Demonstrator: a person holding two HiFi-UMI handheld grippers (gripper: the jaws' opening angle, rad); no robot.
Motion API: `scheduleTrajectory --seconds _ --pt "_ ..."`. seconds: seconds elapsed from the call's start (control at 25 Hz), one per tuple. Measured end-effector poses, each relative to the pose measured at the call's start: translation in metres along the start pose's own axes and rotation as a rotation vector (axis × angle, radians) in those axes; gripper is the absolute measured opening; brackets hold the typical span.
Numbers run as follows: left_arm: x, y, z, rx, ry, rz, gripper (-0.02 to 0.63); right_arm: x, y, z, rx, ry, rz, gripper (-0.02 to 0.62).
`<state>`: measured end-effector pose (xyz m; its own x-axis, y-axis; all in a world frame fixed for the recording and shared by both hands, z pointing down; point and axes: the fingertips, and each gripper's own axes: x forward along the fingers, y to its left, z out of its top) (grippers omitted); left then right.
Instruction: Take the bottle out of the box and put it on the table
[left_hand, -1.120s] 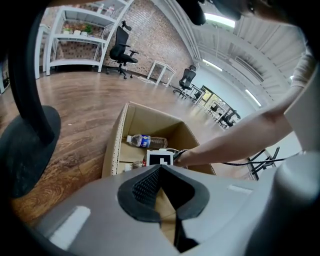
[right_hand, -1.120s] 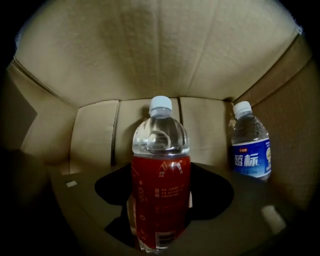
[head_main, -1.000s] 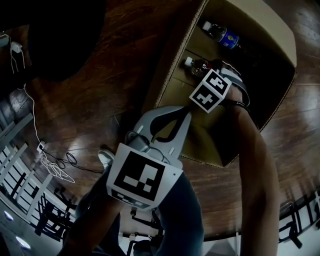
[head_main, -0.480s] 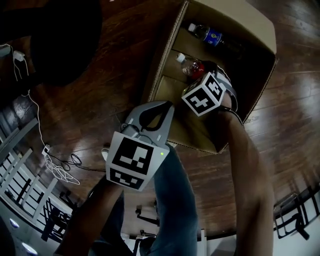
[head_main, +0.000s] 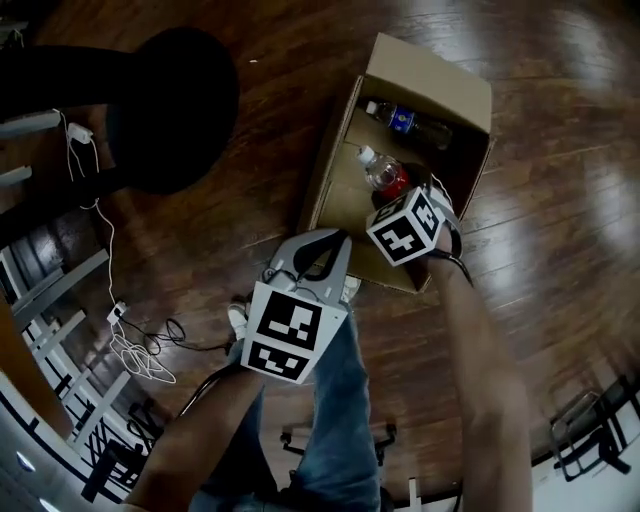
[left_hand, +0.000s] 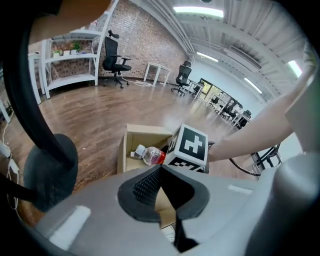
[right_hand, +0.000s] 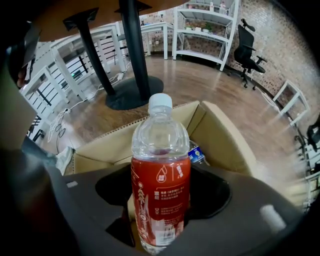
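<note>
A clear bottle with a red label and white cap is clamped upright in my right gripper, held above the open cardboard box on the floor. In the right gripper view the red bottle fills the middle, with the right gripper shut on its lower body. A second bottle with a blue label lies inside the box; its label peeks out behind the red one. My left gripper is shut and empty, over the box's near edge. The left gripper view shows the red bottle and the box.
The box stands on a dark wooden floor. A round black table base with its pillar stands left of the box. White cables trail on the floor at the left. The person's jeans-clad legs are below the grippers.
The right gripper has risen with the red bottle, from down in the box to above it. The head view has pulled back, so the box looks smaller. The left gripper stays shut.
</note>
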<state>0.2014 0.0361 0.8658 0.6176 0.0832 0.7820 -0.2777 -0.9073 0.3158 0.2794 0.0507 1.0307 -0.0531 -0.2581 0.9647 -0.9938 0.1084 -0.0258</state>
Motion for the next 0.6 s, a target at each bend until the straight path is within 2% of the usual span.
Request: scheduleTrajectory --seconds 0.2,0.4,0.6 --pt "-0.068 -0.027 0.032 -0.016 -0.029 -0.009 0.000 -0.083 0.023 0.014 0.101 -0.036 0.011 0.301" --pt "-0.111 -0.047 0.070 -0.017 -0.101 0.010 0.000 -0.159 0.020 0.039 0.147 -0.116 -0.005 0.301" --pt "-0.159 -0.062 0.105 0.008 -0.145 0.019 0.000 -0.239 0.022 0.067 0.149 -0.200 -0.036 0.301"
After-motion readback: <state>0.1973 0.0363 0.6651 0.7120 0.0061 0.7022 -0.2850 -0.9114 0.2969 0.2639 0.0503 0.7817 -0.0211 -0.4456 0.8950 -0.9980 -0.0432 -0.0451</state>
